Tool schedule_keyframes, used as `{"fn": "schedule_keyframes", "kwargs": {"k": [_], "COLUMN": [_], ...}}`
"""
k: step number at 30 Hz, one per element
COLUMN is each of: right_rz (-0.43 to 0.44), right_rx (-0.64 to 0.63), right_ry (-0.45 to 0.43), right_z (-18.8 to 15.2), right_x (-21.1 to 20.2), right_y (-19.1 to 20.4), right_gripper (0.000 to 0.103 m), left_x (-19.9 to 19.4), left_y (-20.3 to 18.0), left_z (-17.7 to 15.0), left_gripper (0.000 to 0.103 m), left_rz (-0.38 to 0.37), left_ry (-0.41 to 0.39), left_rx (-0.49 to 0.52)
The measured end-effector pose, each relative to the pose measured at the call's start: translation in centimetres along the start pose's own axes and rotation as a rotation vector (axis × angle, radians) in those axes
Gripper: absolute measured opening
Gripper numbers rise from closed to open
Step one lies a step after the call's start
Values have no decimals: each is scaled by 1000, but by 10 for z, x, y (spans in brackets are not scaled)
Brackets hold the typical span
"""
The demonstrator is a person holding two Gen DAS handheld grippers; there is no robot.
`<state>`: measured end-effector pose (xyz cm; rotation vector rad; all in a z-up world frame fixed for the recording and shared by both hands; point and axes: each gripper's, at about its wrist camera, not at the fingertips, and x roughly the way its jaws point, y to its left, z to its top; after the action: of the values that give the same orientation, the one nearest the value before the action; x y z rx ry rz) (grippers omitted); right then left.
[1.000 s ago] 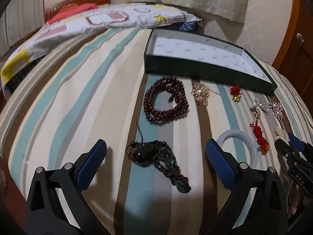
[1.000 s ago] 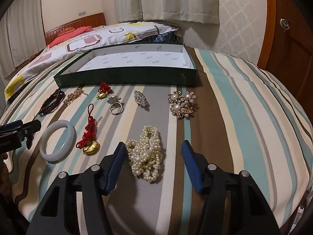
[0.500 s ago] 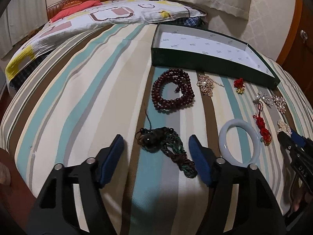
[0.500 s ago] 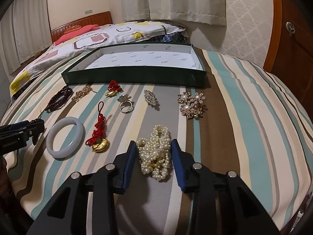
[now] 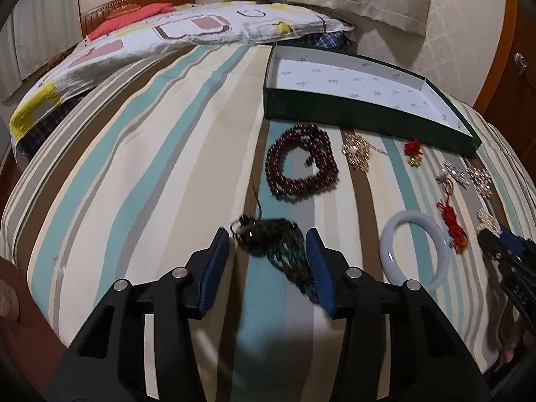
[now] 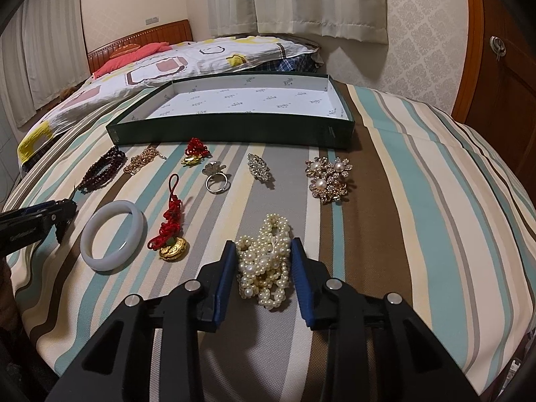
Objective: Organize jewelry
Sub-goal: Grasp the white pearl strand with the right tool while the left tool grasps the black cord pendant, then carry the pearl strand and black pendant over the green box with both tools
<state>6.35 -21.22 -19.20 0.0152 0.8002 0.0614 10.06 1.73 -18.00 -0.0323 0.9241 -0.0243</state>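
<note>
Left tongs [image 5: 268,254] sit low over the striped bed [image 5: 150,167], fingers partly closed around the dark cord necklace [image 5: 268,241]; the right pad [image 5: 318,268] touches its green tassel, while a gap remains at the left pad, so no firm grip is shown. The necklace's long axis runs from the black bead at upper left to the tassel at lower right, with a thin cord trailing up toward the red bead strand [image 5: 299,164]. Right tongs [image 6: 263,264] are nearly closed around the pearl bundle [image 6: 264,258], both pads against or just beside it; whether it is actually pinched I cannot tell. The bundle's long axis points away from the camera, toward the green box [image 6: 234,134]. The box lies open-topped with its long side facing the row of jewelry, its white lined floor bare. Between the pearls and the box: pearl brooch [image 6: 330,179], crystal clip [image 6: 259,169], ring [image 6: 216,177]. To the left lie the red knot charm [image 6: 169,227] and white bangle [image 6: 114,234]. There is wide bare bedspread right of the brooch and left of the cord necklace.
</note>
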Motion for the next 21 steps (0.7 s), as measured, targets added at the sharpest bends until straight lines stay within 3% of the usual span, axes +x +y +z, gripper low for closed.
{"fn": "schedule_keyframes", "kwargs": {"k": [3, 7, 16, 21], "right_rz": [0, 1, 13, 12], "right_rx": [-1, 3, 5, 15], "right_ry": [0, 1, -7, -21], "right_z": [0, 0, -1, 0], "right_x": [0, 0, -3, -6], "right_y": [0, 1, 2, 1], "right_gripper": [34, 29, 24, 24], "left_x": [1, -2, -9, -18], "left_y": [-4, 1, -1, -2], "left_z": [-1, -6, -11, -10], "left_gripper": [44, 23, 8, 8], "left_rz": [3, -31, -64, -66], "left_ry": [-2, -9, -20, -54], "left_rx": [19, -2, 5, 11]}}
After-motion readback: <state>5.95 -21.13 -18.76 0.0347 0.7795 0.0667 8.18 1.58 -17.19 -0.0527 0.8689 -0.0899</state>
